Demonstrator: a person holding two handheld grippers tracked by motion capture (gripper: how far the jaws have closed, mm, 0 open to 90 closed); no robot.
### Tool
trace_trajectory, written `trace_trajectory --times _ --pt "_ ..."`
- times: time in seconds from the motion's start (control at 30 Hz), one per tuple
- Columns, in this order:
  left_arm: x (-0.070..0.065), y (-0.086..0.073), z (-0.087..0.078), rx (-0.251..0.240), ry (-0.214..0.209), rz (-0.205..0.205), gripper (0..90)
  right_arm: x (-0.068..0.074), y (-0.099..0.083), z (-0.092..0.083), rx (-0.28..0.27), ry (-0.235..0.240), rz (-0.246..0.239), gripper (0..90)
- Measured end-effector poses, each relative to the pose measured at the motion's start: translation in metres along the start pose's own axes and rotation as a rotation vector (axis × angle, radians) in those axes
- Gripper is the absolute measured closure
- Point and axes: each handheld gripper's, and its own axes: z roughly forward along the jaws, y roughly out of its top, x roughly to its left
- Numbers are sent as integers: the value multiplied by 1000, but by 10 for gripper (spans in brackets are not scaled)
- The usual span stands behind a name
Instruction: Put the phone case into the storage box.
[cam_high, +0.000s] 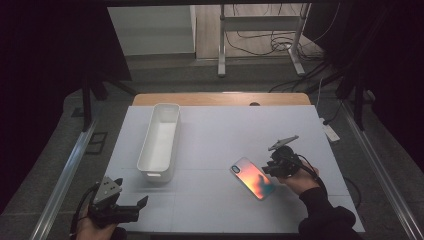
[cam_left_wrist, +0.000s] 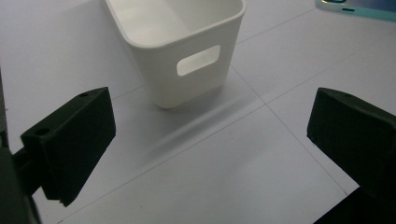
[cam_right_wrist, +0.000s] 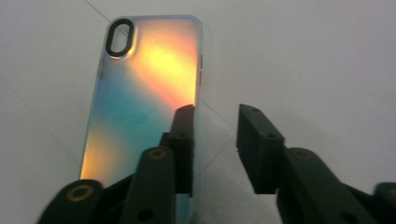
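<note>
the case (cam_right_wrist: 140, 98) lies flat, long axis running away from the right gripper (cam_right_wrist: 215, 140), whose part-open jaws straddle its near long edge without gripping; the left gripper (cam_left_wrist: 210, 144) gapes empty, well apart.

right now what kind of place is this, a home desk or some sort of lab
Most likely a lab or recording room, not a home. A white sheet covers the table, dark curtains close in both sides, and loose cables trail over the floor beyond. On the sheet lie a white bin and an iridescent phone case.
</note>
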Motion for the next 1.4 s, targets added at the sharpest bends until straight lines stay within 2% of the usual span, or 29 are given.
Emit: trace_trajectory --times 0.17,0.3,0.37,0.5,0.53,0.63,0.67,0.77,1.03,1.4 --pt "0 0 0 -2 0 -3 19 7 -1 -5 -13 7 1 437" --pt "0 0 0 -1 1 -2 18 11 0 -8 -25 4 -7 370" --pt "0 0 0 -1 1 -1 18 15 0 -8 -31 8 -9 285" --pt "0 0 0 -1 1 -1 18 20 -1 -6 -21 24 -9 139" --pt "0 0 0 -1 1 -1 18 20 -1 -6 -21 24 -9 139" --pt "0 0 1 -1 1 -2 19 24 1 -3 -22 60 -8 50" --pt "0 0 1 0 2 -1 19 25 2 -3 -22 58 -10 31" --pt "0 0 1 0 2 -1 19 30 3 1 -11 50 -12 0" --pt "0 0 1 0 2 -1 19 37 7 6 -2 25 20 0" --pt "0 0 1 0 1 -1 19 41 2 24 44 1 -7 0"
